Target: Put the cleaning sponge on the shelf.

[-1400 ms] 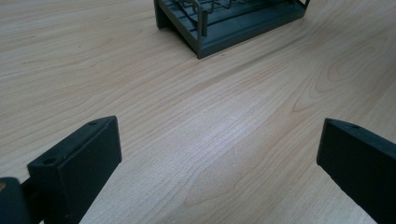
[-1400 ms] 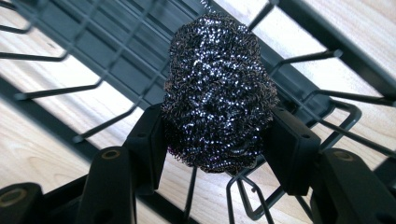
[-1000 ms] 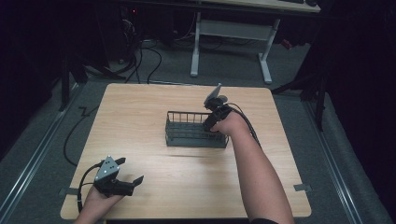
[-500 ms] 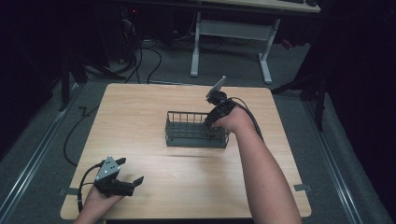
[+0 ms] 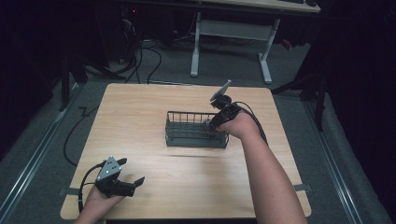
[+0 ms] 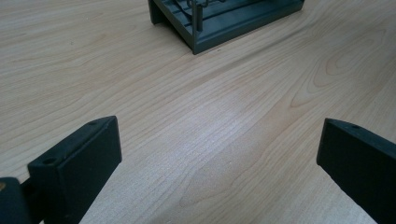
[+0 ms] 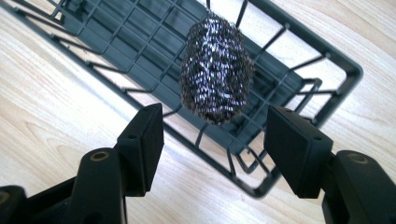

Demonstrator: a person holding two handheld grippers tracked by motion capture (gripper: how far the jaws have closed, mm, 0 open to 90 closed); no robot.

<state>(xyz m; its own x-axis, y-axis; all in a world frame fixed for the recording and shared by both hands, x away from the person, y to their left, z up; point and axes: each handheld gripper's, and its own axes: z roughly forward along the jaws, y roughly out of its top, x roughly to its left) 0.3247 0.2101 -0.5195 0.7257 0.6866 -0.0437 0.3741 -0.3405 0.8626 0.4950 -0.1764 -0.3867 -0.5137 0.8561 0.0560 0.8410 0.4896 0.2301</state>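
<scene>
A dark grey wire basket [image 5: 187, 133] stands in the middle of the wooden table [image 5: 140, 107]. In the right gripper view a steel wool scourer [image 7: 217, 70] sits inside the basket [image 7: 116, 37], just beyond my right gripper [image 7: 215, 140], which is open and apart from it. From above, that right gripper [image 5: 211, 124] points down over the basket's right end. My left gripper [image 5: 131, 171] rests open near the table's front left corner. Its jaws [image 6: 219, 154] hold nothing, and a basket corner [image 6: 224, 23] lies far ahead.
The table's front edge [image 5: 187, 215] is close behind the left hand. A desk frame [image 5: 229, 42] and cables [image 5: 149, 56] stand on the floor beyond the table. Bare wood surrounds the basket.
The right hand has lifted and shifted slightly at the basket's right end. The left gripper has not moved.
</scene>
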